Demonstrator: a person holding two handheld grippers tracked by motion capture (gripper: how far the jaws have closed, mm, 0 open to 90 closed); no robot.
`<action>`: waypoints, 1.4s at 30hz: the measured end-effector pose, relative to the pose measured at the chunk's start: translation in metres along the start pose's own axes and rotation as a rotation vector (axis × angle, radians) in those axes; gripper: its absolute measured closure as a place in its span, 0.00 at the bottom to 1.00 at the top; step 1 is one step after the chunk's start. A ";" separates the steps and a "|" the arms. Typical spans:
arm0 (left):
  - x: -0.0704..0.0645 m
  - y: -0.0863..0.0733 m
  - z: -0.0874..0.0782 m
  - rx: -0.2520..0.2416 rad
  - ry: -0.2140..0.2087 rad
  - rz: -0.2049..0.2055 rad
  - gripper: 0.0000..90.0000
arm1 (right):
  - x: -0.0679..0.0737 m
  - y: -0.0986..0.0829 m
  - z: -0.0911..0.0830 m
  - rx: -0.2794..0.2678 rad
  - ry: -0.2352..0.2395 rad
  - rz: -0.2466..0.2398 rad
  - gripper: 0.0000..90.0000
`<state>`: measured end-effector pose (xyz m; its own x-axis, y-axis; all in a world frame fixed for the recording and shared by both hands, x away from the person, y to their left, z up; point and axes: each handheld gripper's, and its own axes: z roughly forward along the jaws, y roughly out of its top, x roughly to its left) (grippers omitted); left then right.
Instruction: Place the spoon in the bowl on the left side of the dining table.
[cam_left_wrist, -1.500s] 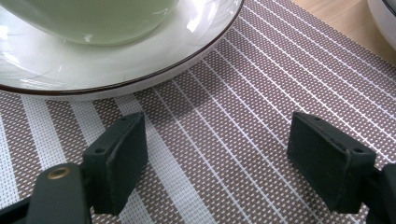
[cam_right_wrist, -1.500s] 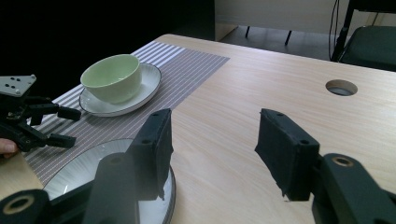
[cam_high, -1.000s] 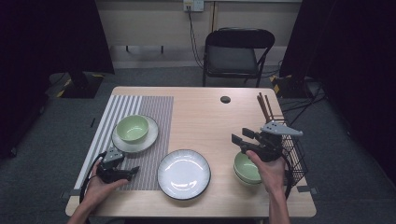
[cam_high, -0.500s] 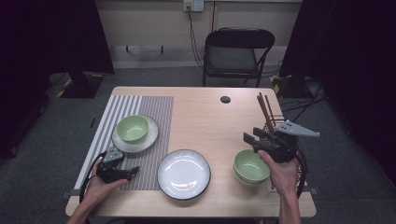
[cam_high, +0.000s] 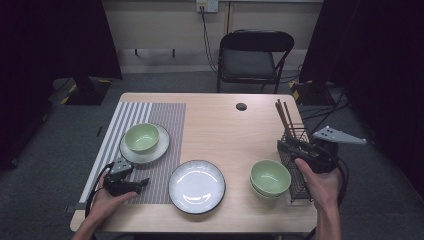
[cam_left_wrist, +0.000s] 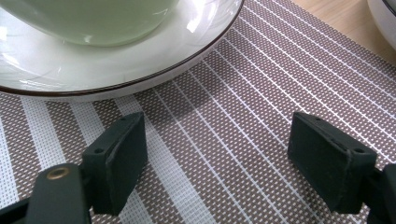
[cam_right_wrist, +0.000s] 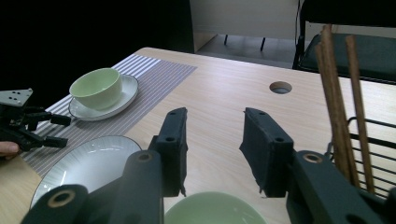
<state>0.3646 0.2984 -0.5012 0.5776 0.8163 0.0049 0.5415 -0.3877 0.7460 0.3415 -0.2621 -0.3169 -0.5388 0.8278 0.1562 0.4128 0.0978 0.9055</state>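
Observation:
My right gripper (cam_high: 284, 145) hovers open with nothing between its jaws, just right of a green bowl (cam_high: 270, 177) and above a black wire rack (cam_high: 299, 180). In the right gripper view the gripper (cam_right_wrist: 215, 140) has that bowl's rim (cam_right_wrist: 215, 210) right below its jaws. On the striped placemat (cam_high: 150, 115) my left gripper (cam_high: 142, 183) rests open. In the left gripper view its jaws (cam_left_wrist: 224, 154) lie wide apart on the mat, just short of a small white plate (cam_left_wrist: 140, 60) carrying a second green bowl (cam_left_wrist: 93, 18).
A large white plate (cam_high: 196, 186) lies at the front middle of the table. Brown chopsticks (cam_high: 283, 118) stand in the rack's far end. There is a round cable hole (cam_high: 241, 106) in the tabletop and a black folding chair (cam_high: 255, 55) beyond the far edge.
My right gripper has drawn away to the right, off the green bowl and over the rack; the bowl stays on the table. The left gripper has not moved.

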 end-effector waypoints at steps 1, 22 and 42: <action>0.000 0.000 0.000 0.000 0.000 0.000 0.21 | -0.003 0.001 -0.002 0.011 -0.003 0.004 0.68; 0.000 0.000 0.001 0.000 -0.002 -0.007 0.21 | -0.048 -0.014 0.005 0.132 -0.086 0.058 0.83; 0.000 0.000 0.001 0.001 -0.001 -0.005 0.21 | -0.054 -0.020 0.017 0.196 -0.106 0.063 0.91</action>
<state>0.3651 0.2980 -0.5013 0.5757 0.8177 0.0003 0.5453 -0.3841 0.7451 0.3749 -0.2993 -0.3497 -0.4318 0.8879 0.1585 0.5835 0.1410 0.7998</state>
